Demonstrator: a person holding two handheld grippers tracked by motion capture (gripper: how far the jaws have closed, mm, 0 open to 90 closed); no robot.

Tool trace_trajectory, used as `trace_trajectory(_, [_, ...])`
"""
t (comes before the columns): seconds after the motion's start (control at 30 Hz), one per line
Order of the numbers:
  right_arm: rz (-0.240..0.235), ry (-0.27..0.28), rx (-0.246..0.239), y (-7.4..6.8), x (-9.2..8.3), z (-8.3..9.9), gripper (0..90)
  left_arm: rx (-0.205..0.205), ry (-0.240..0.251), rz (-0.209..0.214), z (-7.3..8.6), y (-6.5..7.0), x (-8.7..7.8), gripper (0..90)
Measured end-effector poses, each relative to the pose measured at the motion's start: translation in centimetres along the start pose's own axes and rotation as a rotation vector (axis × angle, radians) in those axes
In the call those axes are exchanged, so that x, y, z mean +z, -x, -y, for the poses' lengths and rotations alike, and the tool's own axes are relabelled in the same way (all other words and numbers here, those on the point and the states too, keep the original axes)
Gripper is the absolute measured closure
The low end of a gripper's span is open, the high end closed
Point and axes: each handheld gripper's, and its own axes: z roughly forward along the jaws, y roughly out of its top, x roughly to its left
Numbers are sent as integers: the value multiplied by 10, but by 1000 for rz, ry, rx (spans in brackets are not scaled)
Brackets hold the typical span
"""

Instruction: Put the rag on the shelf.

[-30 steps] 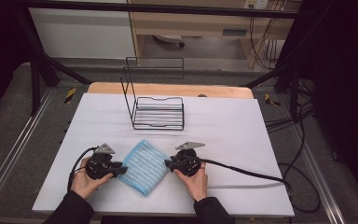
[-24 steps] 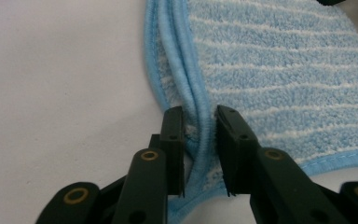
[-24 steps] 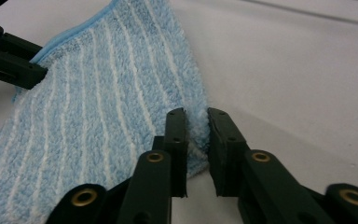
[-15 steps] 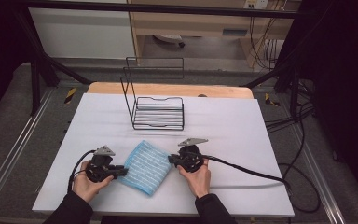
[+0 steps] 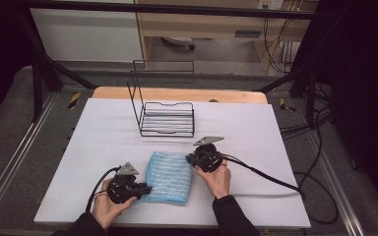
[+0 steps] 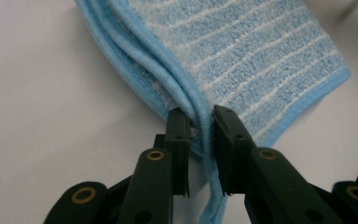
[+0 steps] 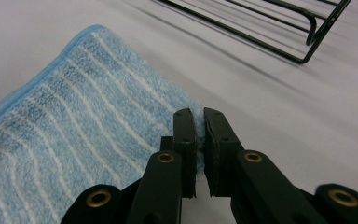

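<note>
A blue towel with white stripes (image 5: 170, 177) lies folded on the white table (image 5: 103, 132), near the front edge. My left gripper (image 5: 146, 189) is at its near left edge, and in the left gripper view it (image 6: 200, 119) is shut on the layered hem of the towel (image 6: 242, 51). At the far right corner sits my right gripper (image 5: 189, 160). In the right gripper view it (image 7: 199, 116) pinches the corner of the towel (image 7: 74, 116), jaws almost together. A hand holds each gripper.
A black wire rack (image 5: 167, 118) stands behind the towel at the table's middle; its base wires (image 7: 279, 28) cross the top of the right gripper view. A black cable (image 5: 266, 174) trails right from the right gripper. A wooden strip (image 5: 177, 93) borders the far edge.
The left gripper has moved nearer and rightward, the right gripper slightly farther away. The towel between them has turned and now lies squarer to the table.
</note>
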Motion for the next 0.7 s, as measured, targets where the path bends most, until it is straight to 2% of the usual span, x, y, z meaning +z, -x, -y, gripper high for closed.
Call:
trace_trajectory(0.23, [-11,35,-37,7,9,-4,843,-3,16,-1,0,7,4,750])
trace_trajectory(0.47, [-16,23,-45,11,25,-1,830,8,16,-12,2,6,4,713])
trace_trajectory(0.6, [-24,31,-19,14,28,5,767,20,29,-13,1,4,-1,654])
trace_trajectory(0.7, [-40,72,-2,17,19,5,682,21,56,-15,0,0,-8,602])
